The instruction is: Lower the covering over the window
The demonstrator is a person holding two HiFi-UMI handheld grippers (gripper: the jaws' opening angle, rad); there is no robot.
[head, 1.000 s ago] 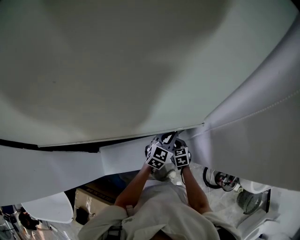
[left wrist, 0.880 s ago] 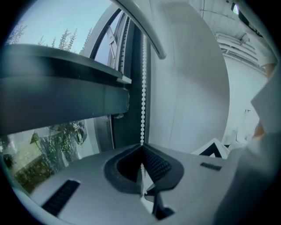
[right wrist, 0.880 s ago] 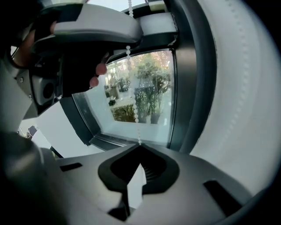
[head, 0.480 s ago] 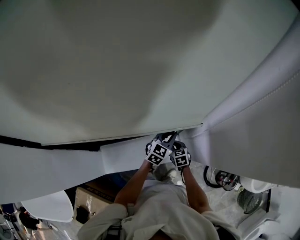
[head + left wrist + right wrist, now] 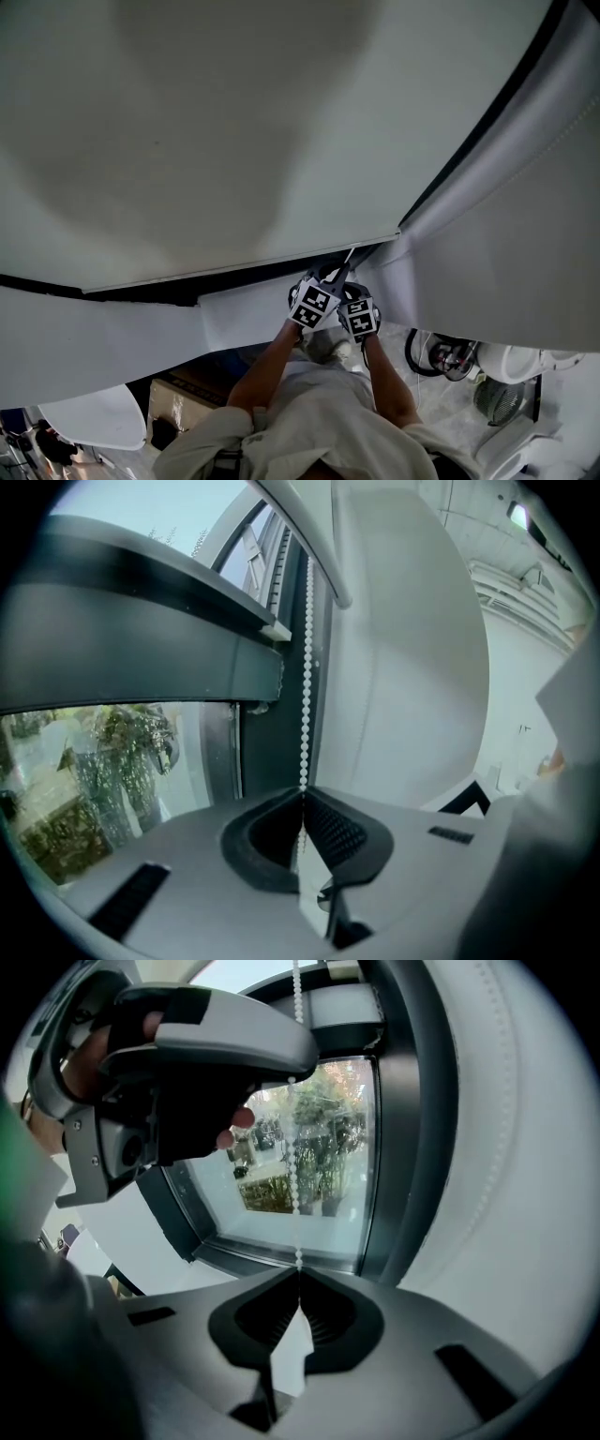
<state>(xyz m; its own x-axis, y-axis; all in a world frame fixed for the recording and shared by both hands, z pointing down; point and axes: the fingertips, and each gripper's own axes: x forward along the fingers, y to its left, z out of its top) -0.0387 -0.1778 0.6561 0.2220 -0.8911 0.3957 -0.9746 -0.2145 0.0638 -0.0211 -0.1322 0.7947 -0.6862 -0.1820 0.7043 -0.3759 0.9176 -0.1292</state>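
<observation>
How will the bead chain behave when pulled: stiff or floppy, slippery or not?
Probably floppy: the bead chain is a thin string of small beads, straight only where it hangs taut. It likely slips little, since the beads catch in the shut left gripper and right gripper.

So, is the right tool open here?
No, the right tool has its jaws pinched shut on the chain.

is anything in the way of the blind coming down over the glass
Nothing visible blocks the blind. In the right gripper view the window glass is bare down to its lower frame, with the bead chain hanging before it. The left tongs and right tongs are both shut on that chain.
</observation>
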